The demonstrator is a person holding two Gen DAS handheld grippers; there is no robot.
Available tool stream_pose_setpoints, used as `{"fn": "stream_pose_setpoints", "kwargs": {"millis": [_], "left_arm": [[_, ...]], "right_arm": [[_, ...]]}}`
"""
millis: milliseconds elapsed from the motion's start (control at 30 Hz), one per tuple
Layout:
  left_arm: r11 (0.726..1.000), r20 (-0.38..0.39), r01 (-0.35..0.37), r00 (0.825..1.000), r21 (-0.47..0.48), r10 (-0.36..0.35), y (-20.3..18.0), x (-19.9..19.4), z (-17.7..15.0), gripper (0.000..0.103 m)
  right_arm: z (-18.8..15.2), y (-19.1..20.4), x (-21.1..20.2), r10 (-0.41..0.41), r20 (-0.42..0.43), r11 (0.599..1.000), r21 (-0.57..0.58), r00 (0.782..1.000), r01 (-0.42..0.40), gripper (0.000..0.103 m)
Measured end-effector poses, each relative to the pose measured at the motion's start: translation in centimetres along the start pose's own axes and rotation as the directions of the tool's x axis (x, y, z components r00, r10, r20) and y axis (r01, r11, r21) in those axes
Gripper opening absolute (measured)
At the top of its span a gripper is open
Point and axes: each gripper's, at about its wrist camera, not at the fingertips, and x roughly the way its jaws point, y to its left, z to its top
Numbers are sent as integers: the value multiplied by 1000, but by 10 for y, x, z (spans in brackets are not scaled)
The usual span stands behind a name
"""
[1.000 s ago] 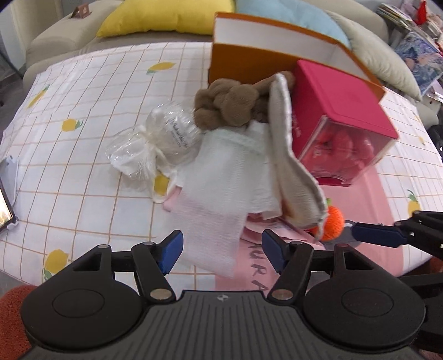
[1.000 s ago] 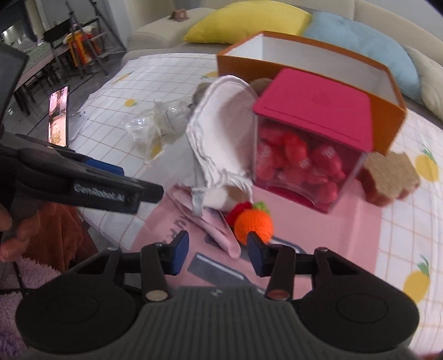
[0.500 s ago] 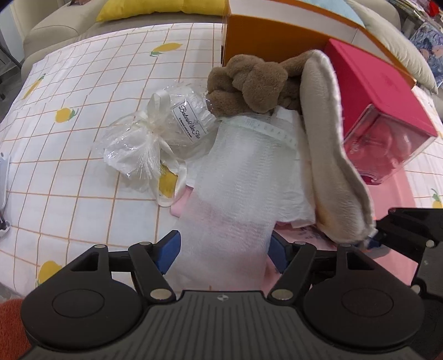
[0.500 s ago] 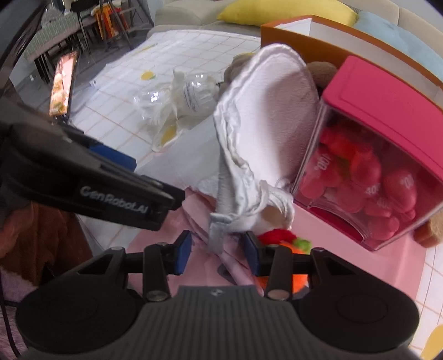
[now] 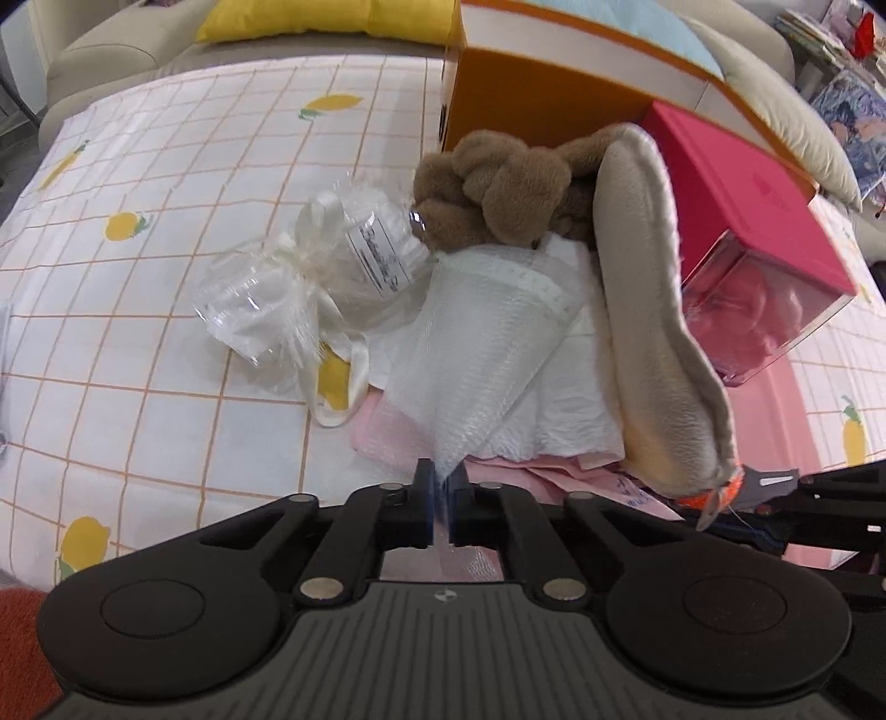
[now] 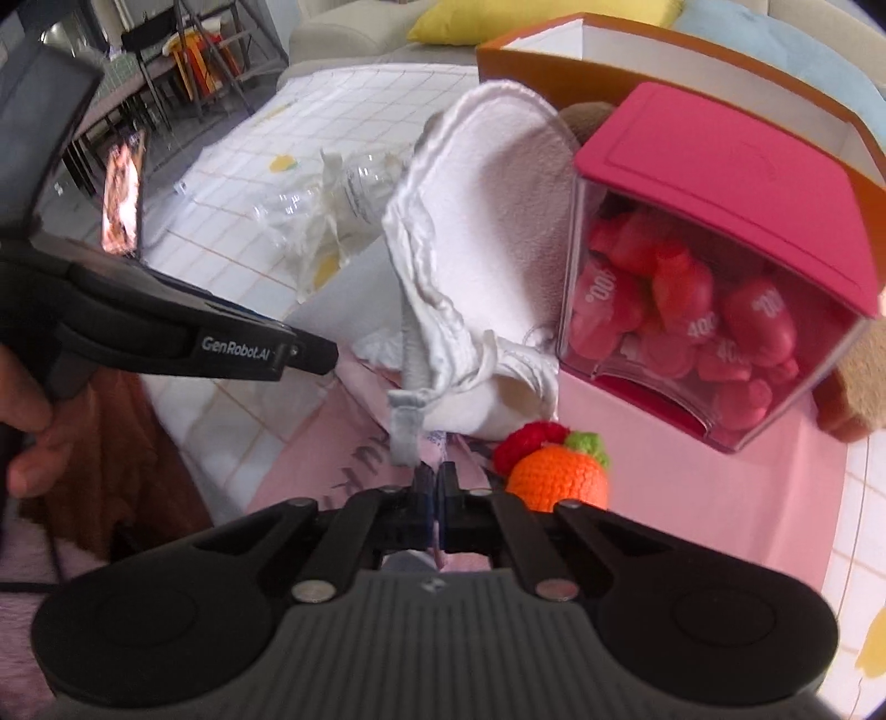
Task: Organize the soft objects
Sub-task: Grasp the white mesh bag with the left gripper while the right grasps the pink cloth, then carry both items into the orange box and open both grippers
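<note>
My left gripper (image 5: 441, 501) is shut on the near end of a white mesh bag (image 5: 487, 343), pulled into a cone toward me. My right gripper (image 6: 434, 493) is shut on a thin edge of the pink cloth (image 6: 354, 443) under the white fleece slipper (image 6: 487, 232). The slipper also shows in the left wrist view (image 5: 648, 310), leaning on the pink-lidded box. A brown plush toy (image 5: 498, 194) lies behind the mesh bag. A crocheted orange (image 6: 554, 476) sits just right of my right gripper.
An orange open box (image 5: 531, 88) stands at the back. A clear box with pink lid (image 6: 720, 260) holds red pieces. A cellophane-wrapped white bundle (image 5: 310, 277) lies left. A phone (image 6: 122, 199) stands at the table's left edge. Sofa cushions (image 5: 332, 16) lie behind.
Both grippers went from open to shut: the left closed on the mesh bag's near end, the right closed on the pink cloth below the slipper. Both moved forward.
</note>
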Motion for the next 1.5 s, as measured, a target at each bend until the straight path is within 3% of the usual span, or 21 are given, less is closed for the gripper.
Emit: {"fn": "stream_pose_setpoints", "kwargs": {"millis": [467,767,967,1267,1400,1500], "left_arm": [[990,134,133,983,-42,-126,-17,-78,-9,2],[976,223,218,951,5,-214,-37,-121,-7,2],[961,298,271,914,57,-275,-52,-150,13,2],[940,387,311,856,143,-342,-76,-169,74,2],[938,409,312,844,153,-347,-85,-163,104,2],[939,409,297,845,174,-343,-91,-153,127,2]], "right_arm": [[-9,4,-93,17,148,998,60,989,-26,0],[-10,-5,-159,-27,297,992,128,954,-12,0],[1,-16,-202,-72,413,986,165,908,4,0],[46,-53,-244,-157,569,978,205,807,45,0],[70,-74,-248,-202,615,967,249,762,55,0],[87,-90,-243,-228,628,959,278,744,59,0]]}}
